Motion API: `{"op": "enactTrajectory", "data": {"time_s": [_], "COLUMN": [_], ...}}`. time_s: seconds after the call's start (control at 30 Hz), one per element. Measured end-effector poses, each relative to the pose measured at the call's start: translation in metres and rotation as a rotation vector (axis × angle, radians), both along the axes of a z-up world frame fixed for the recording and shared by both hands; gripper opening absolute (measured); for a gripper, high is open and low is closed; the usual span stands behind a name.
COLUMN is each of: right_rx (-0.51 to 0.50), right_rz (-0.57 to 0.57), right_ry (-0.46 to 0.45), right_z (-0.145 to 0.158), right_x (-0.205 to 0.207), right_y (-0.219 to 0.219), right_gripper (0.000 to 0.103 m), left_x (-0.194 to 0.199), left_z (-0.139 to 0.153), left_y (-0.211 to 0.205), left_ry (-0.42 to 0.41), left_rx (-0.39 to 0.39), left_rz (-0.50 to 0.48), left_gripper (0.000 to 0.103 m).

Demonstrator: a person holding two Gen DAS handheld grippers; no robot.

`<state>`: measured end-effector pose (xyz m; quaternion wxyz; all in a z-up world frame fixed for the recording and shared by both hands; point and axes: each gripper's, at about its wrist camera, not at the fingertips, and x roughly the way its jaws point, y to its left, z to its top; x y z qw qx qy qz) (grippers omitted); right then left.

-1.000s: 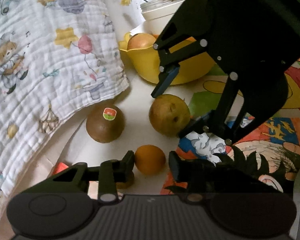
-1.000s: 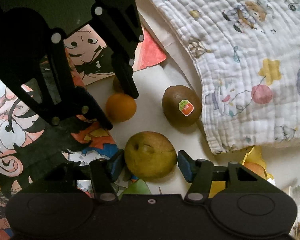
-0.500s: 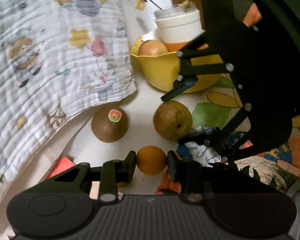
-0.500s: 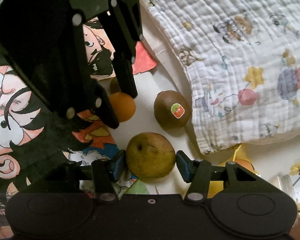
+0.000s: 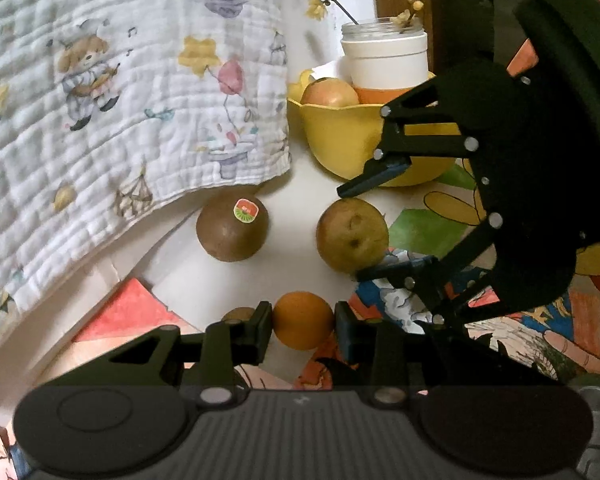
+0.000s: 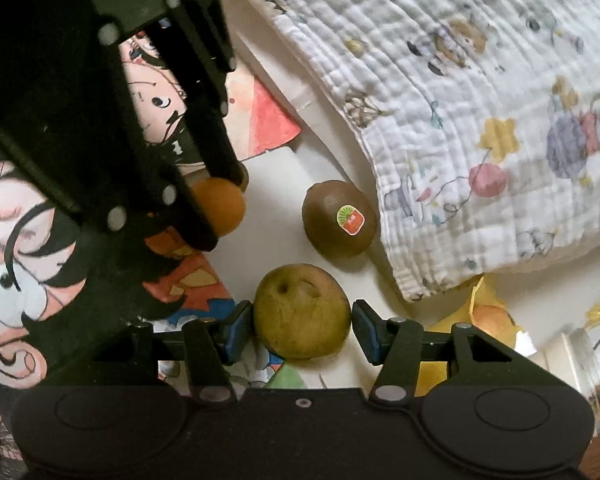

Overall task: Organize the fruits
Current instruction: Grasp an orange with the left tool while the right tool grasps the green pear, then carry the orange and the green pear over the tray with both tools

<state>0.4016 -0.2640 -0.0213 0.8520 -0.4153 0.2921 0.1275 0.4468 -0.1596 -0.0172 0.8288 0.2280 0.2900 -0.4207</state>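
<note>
One apple (image 5: 329, 93) in yellow bowl (image 5: 340, 140)

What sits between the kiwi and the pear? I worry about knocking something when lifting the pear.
Nothing: in both wrist views only bare white surface separates the kiwi from the pear.

Blanket (image 5: 120, 100): quilted cloth, matt, at 10 o'clock. Bowl (image 5: 340, 144): glossy yellow plastic, 1 o'clock. Kiwi (image 5: 232, 228): matt brown skin, glossy sticker (image 5: 246, 211). Orange (image 5: 302, 320): smooth, slightly shiny.
</note>
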Motion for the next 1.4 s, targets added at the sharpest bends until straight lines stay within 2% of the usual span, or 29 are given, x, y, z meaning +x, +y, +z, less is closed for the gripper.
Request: {"op": "enactTrajectory", "data": {"time_s": [0.2, 0.5, 0.63, 0.7, 0.9, 1.03, 1.23, 1.4], "right_rx": [0.021, 0.102, 0.091, 0.046, 0.018, 0.051, 0.102, 0.144], "right_rz": [0.012, -0.026, -0.027, -0.027, -0.029, -0.023, 0.012, 0.043], "right_ry": [0.064, 0.099, 0.072, 0.028, -0.085, -0.110, -0.120, -0.094], "right_z": [0.002, 0.004, 0.000, -0.006, -0.003, 0.012, 0.031, 0.029], "right_x": [0.012, 0.019, 0.013, 0.010, -0.013, -0.034, -0.082, -0.126], "right_y": [-0.002, -0.005, -0.003, 0.001, 0.005, 0.004, 0.007, 0.016], "right_gripper": [0.058, 0.058, 0.056, 0.056, 0.056, 0.056, 0.056, 0.056], "left_x": [0.005, 0.003, 0.000, -0.003, -0.012, -0.023, -0.049, -0.075], "left_z": [0.001, 0.000, 0.001, 0.004, 0.015, 0.023, 0.033, 0.036], "left_y": [-0.002, -0.003, -0.004, -0.002, 0.010, 0.024, 0.048, 0.064], "left_ry": [0.012, 0.019, 0.013, 0.009, 0.010, 0.025, 0.049, 0.077], "left_rx": [-0.015, -0.019, -0.020, -0.022, -0.049, -0.081, -0.127, -0.159], "left_rz": [-0.010, -0.019, -0.017, -0.013, 0.011, 0.037, 0.067, 0.074], "left_gripper": [0.036, 0.036, 0.036, 0.036, 0.036, 0.036, 0.036, 0.037]}}
